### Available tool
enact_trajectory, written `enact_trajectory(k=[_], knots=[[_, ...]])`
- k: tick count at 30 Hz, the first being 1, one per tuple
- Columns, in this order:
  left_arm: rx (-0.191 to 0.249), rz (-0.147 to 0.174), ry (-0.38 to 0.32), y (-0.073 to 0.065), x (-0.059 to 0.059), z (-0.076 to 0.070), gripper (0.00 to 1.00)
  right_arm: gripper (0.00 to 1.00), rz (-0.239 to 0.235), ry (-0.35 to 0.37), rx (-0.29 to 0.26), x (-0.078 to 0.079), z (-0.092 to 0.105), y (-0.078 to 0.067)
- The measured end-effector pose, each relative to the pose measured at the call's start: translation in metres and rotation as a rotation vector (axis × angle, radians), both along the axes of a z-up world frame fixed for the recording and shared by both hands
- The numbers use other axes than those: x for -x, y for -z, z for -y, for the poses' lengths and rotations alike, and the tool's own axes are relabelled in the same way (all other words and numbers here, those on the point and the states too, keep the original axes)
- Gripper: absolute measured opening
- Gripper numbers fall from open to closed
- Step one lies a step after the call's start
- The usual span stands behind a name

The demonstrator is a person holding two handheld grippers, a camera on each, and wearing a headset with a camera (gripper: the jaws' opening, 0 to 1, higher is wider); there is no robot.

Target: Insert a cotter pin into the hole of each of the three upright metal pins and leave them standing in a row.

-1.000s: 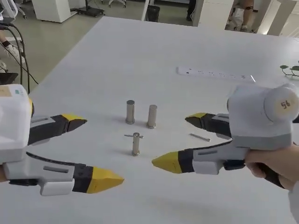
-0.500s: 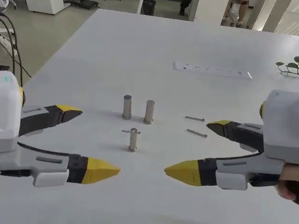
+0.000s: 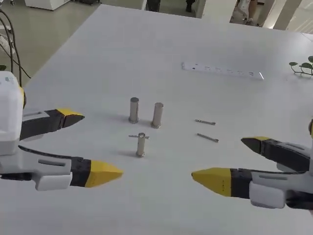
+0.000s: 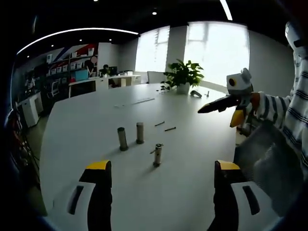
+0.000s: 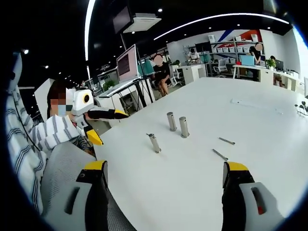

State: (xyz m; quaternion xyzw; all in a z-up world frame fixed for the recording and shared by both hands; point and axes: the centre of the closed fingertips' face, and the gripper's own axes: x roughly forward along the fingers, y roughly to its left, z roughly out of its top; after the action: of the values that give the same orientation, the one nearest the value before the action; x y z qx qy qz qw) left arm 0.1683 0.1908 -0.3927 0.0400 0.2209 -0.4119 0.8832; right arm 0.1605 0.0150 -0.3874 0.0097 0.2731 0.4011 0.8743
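Pulled back, my right gripper (image 3: 218, 157) hangs at four o'clock of the pins (image 3: 141, 145), jaws wide, empty. My left gripper (image 3: 102, 144), at eight o'clock, likewise.

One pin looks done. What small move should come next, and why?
Probably the right tongs should reach for the nearer loose cotter pin. They and the left tongs are open and empty; the front metal pin already carries a cotter pin, the two rear metal pins are bare, and the other loose cotter pin lies on that side too.
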Motion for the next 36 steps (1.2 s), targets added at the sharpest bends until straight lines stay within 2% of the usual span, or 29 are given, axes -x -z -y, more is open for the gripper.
enact_trajectory(k=[5, 11, 14, 18, 20, 25, 29, 36], knots=[[0.004, 0.0, -0.024, -0.001, -0.011, -0.006, 0.83, 0.98, -0.01, 0.007, 0.031, 0.004, 0.006, 0.003], [0.001, 0.014, -0.053, -0.003, -0.03, -0.012, 0.8, 0.97, -0.022, 0.041, 0.03, 0.007, 0.012, 0.003], [-0.006, 0.002, -0.042, -0.003, -0.035, -0.012, 0.75, 0.97, -0.028, 0.056, 0.032, 0.007, 0.015, 0.004], [0.005, 0.007, -0.053, -0.005, -0.047, -0.013, 0.72, 0.95, -0.032, 0.052, 0.018, 0.008, 0.016, 0.007], [0.029, 0.007, -0.071, -0.008, -0.057, -0.013, 0.7, 0.95, -0.037, 0.046, 0.026, 0.009, 0.018, 0.01], [0.01, 0.028, -0.086, -0.011, -0.079, -0.013, 0.66, 0.94, -0.034, 0.053, 0.022, 0.009, 0.021, 0.008], [0.024, -0.004, -0.096, -0.007, -0.091, -0.009, 0.57, 0.93, -0.032, 0.059, 0.023, 0.009, 0.023, 0.007], [-0.024, -0.039, -0.097, 0.008, -0.109, 0.002, 0.49, 0.93, -0.032, 0.061, 0.017, 0.014, 0.021, 0.007]])
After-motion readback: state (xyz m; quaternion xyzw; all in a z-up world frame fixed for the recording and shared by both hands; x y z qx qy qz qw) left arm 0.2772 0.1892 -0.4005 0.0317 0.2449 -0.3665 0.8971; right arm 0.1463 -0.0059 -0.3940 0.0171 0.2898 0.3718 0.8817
